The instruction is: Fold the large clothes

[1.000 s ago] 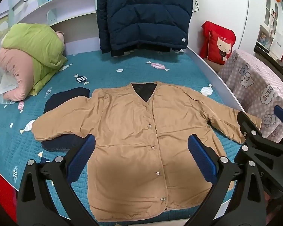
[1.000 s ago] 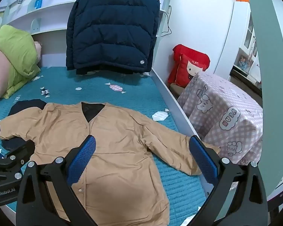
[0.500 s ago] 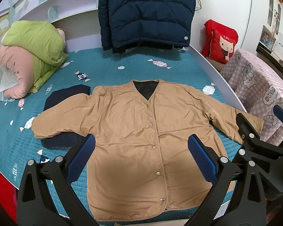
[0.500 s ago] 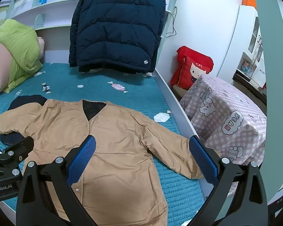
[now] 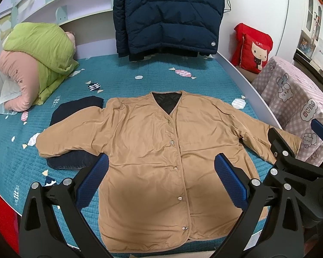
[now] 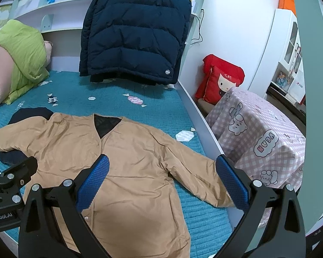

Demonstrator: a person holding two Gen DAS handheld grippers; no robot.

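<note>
Tan jacket [image 5: 161, 150] laid front-up and snapped shut on the teal bedspread [image 5: 140, 86], collar toward the far wall, hem at the near edge of the bed. Both sleeves are spread outward; the left sleeve [image 5: 71, 137] lies across a dark folded garment [image 5: 75, 111], and the right sleeve [image 6: 196, 176] reaches toward the bed's right edge, its cuff near the checked tablecloth [image 6: 258, 133]. The left gripper [image 5: 161, 178] hangs above the lower front of the jacket with its 2 fingers spread wide and nothing between them; the right gripper [image 6: 162, 178] is likewise wide apart and empty, above the right side of the body and the sleeve. A navy puffer coat [image 5: 168, 15] hangs at the far end, clear of the work. Judged stage: the garment is flattened and no fold is yet made. The next move probably calls for each gripper to descend on a sleeve or shoulder edge, pinch only the tan fabric, and carry it inward across the chest.
</note>
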